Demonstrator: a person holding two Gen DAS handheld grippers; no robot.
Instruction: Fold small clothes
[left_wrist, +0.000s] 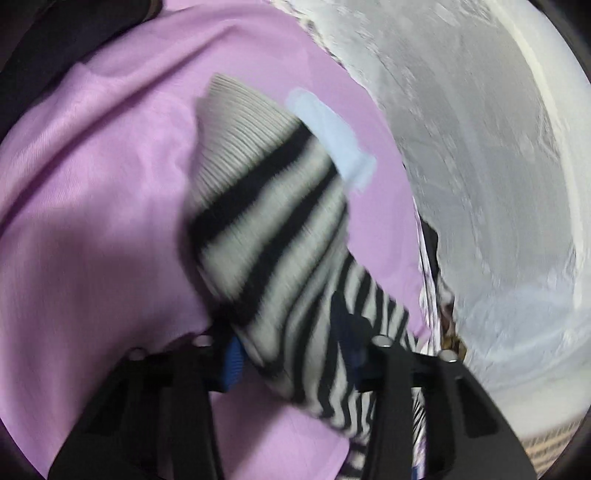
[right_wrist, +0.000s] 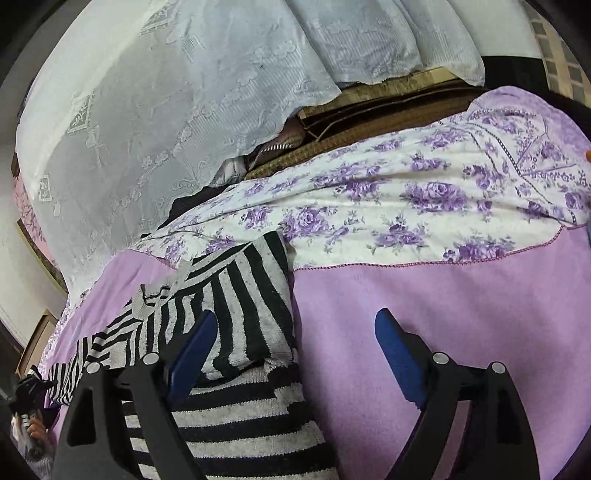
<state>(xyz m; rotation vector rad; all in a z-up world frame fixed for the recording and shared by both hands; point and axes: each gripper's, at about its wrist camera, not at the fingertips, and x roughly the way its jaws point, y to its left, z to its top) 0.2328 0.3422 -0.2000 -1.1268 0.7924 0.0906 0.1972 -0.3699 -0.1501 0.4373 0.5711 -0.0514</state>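
Note:
A black-and-grey striped knit garment (right_wrist: 236, 306) lies on a lilac sheet (right_wrist: 424, 317). In the left wrist view my left gripper (left_wrist: 295, 354) is shut on a part of the striped garment (left_wrist: 266, 229), which sticks up between the blue fingers (left_wrist: 232, 363) and looks blurred. In the right wrist view my right gripper (right_wrist: 295, 332) is open and empty, just above the sheet; its left blue finger (right_wrist: 192, 347) overlaps the garment, its right finger (right_wrist: 397, 350) is over bare sheet. The left gripper also shows at that view's lower left edge (right_wrist: 27, 391), at the garment's far end.
A purple-flowered white cloth (right_wrist: 406, 192) lies on the bed behind the lilac sheet. White lace curtains (right_wrist: 166, 110) hang behind it. A pale blue patch (left_wrist: 332, 133) lies on the sheet beside the sleeve. Brown mats or cardboard (right_wrist: 369, 107) lie behind the bed.

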